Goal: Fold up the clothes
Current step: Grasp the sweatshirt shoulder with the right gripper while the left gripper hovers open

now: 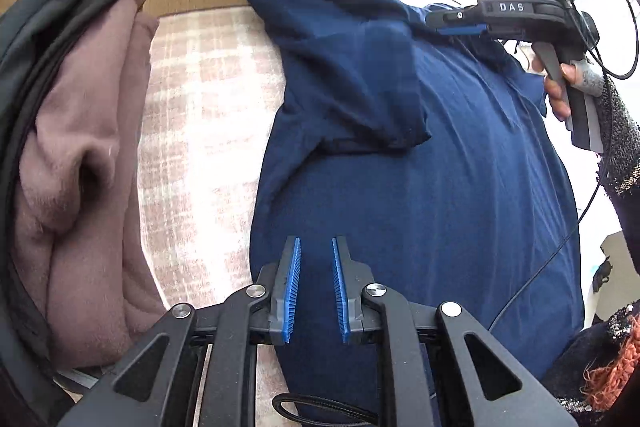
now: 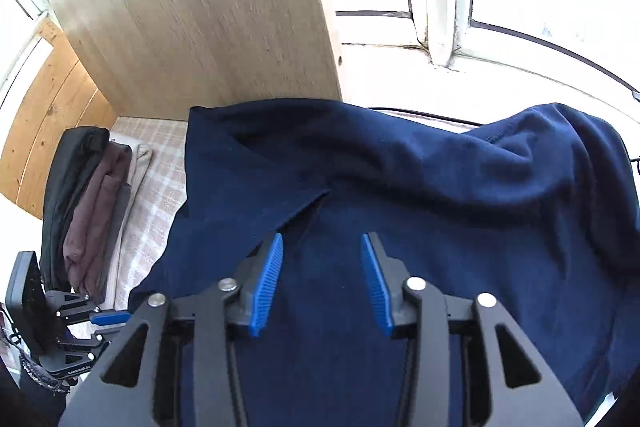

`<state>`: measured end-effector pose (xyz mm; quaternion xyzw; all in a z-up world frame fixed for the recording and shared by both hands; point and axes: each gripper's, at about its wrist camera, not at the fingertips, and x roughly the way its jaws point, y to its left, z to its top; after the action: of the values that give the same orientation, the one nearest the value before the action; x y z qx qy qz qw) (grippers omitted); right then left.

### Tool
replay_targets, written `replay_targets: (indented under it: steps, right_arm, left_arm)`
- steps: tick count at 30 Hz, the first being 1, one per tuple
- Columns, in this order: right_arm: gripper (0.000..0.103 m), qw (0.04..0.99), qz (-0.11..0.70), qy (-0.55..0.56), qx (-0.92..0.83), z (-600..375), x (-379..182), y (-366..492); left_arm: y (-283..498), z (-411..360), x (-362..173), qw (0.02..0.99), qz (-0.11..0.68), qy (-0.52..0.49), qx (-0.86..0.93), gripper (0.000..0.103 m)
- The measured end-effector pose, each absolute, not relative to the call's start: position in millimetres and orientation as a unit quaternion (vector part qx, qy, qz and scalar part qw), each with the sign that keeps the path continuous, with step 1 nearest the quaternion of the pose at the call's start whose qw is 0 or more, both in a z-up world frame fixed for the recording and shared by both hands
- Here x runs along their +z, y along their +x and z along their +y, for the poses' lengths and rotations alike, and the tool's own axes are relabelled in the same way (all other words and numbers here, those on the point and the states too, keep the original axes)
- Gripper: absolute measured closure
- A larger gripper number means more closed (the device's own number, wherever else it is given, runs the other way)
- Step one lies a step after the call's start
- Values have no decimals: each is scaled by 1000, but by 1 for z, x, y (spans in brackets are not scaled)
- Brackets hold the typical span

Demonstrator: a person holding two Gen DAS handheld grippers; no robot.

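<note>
Navy shirt (image 1: 420, 187) spread flat, right gripper (image 1: 460, 23) — "DAS" label — above it

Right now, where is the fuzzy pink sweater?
In the left wrist view the folded dusty-pink fleece sweater lies at the left, under a black garment, across a strip of checked cloth from the navy blue shirt.

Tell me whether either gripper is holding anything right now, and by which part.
Nothing is held. The left gripper and right gripper both hang open over the dark blue cotton shirt, nothing between their fingers.
</note>
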<state>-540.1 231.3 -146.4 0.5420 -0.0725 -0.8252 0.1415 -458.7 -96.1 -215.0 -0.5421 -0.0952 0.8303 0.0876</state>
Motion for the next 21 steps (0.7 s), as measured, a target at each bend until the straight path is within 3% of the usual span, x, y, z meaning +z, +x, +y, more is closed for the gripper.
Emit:
replay_targets:
  steps: [5,9,13,21]
  right_arm:
    - [58,190,-53,532,-823,221,-135,-555]
    - [58,241,-6,530,-813,193,-128,-572]
    - [58,283,57,531,-797,144,-131,-596]
    - [58,272,113,565,-771,92,-166,-639]
  left_arm:
    - [-486,-90,-208,82,-43,-522,848,78]
    - [-512,-75,-224,68,-2,-531,845,78]
    - [-514,-70,-230,73,7,-529,845,77]
    - [-509,-79,-232,66,-8,-515,854,76]
